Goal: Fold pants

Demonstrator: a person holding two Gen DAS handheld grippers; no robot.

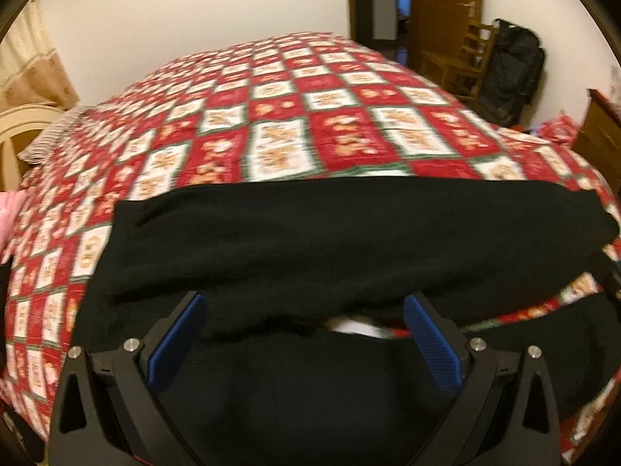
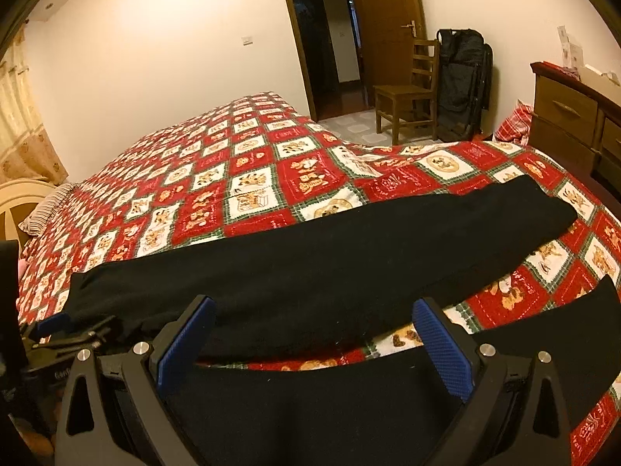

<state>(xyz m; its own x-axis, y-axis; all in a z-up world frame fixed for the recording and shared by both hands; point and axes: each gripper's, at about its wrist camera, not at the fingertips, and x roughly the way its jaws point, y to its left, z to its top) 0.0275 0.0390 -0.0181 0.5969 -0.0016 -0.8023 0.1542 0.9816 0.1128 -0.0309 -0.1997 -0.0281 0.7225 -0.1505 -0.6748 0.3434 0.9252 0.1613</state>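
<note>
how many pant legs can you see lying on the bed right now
2: the far leg stretches across the quilt; the near leg lies under the open right gripper, parted from it by a strip of quilt.

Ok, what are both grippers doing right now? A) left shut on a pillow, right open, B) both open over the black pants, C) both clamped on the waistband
B: the left gripper and right gripper both have jaws spread wide above the black pants, gripping nothing.

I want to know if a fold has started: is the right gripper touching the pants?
Cannot tell. In the right wrist view the right gripper stands open over the black pants, but no contact or gap shows plainly.
</note>
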